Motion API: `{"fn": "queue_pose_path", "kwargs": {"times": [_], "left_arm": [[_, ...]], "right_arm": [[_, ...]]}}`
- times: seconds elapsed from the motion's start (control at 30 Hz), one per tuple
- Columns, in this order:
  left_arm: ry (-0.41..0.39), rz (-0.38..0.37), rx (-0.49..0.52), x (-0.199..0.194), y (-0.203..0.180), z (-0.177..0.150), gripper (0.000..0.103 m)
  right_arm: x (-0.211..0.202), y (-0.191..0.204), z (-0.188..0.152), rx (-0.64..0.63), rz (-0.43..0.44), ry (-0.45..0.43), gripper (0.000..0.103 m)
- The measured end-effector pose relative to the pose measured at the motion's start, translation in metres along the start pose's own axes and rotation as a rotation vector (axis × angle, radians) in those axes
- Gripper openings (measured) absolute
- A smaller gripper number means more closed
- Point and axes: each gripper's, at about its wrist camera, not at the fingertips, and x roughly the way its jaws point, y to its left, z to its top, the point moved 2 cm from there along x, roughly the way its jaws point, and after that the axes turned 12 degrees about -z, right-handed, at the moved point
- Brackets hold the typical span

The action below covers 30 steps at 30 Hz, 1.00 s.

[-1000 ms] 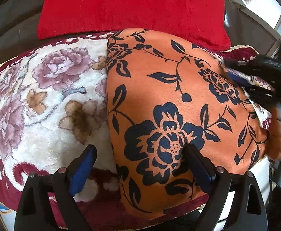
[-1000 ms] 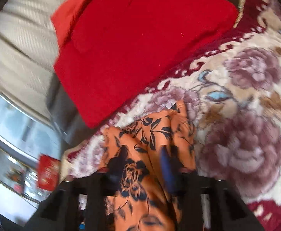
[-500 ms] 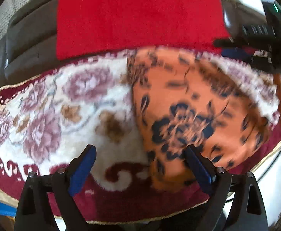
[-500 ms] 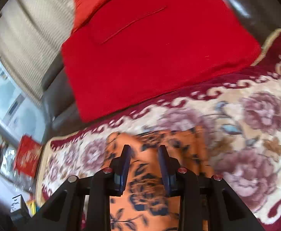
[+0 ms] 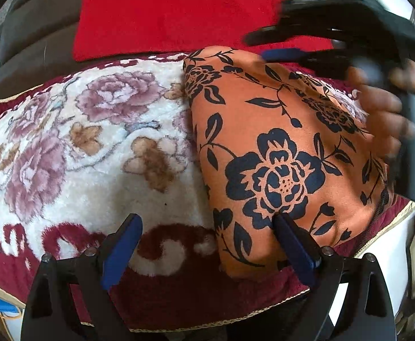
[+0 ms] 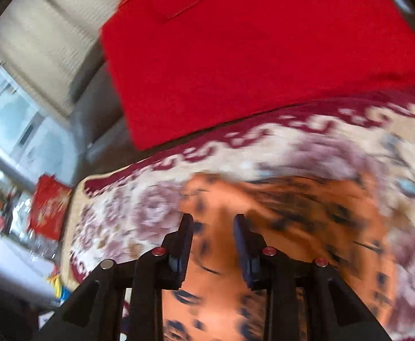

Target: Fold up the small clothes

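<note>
Left wrist view: one orange floral garment (image 5: 278, 147) lies on one flowered blanket (image 5: 93, 147), one red cushion (image 5: 179, 11) behind it. Left gripper (image 5: 207, 221) gapes wide, empty; right gripper (image 6: 213, 221) stands narrow, grip unclear.

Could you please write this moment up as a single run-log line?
stage: fold | orange floral garment: flat on floral blanket | left gripper: open, over garment edge | right gripper: jaws apart above garment, nothing gripped

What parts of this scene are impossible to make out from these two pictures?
- Right wrist view: orange floral cloth smeared by motion blur; its folds unreadable.
- Left wrist view: cloth's far right edge hidden behind the hand and right gripper.
- Red cushion: top cut off by the frame.
</note>
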Motion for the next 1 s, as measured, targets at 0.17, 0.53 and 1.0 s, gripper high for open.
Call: {"fn": "queue_pose_path", "kwargs": {"times": [0.17, 0.53, 1.0], "left_arm": [[-0.010, 0.031, 0.035, -0.005, -0.008, -0.001, 0.095], [-0.060, 0.157, 0.098, -0.020, -0.020, 0.008, 0.095], [-0.047, 0.223, 0.181, -0.024, -0.042, -0.001, 0.095]], "right_arm": [[0.071, -0.013, 0.000, 0.116, -0.010, 0.179, 0.031], [-0.068, -0.064, -0.052, 0.158, 0.057, -0.086, 0.033], [-0.128, -0.073, -0.139, 0.100, 0.011, -0.171, 0.034]]}}
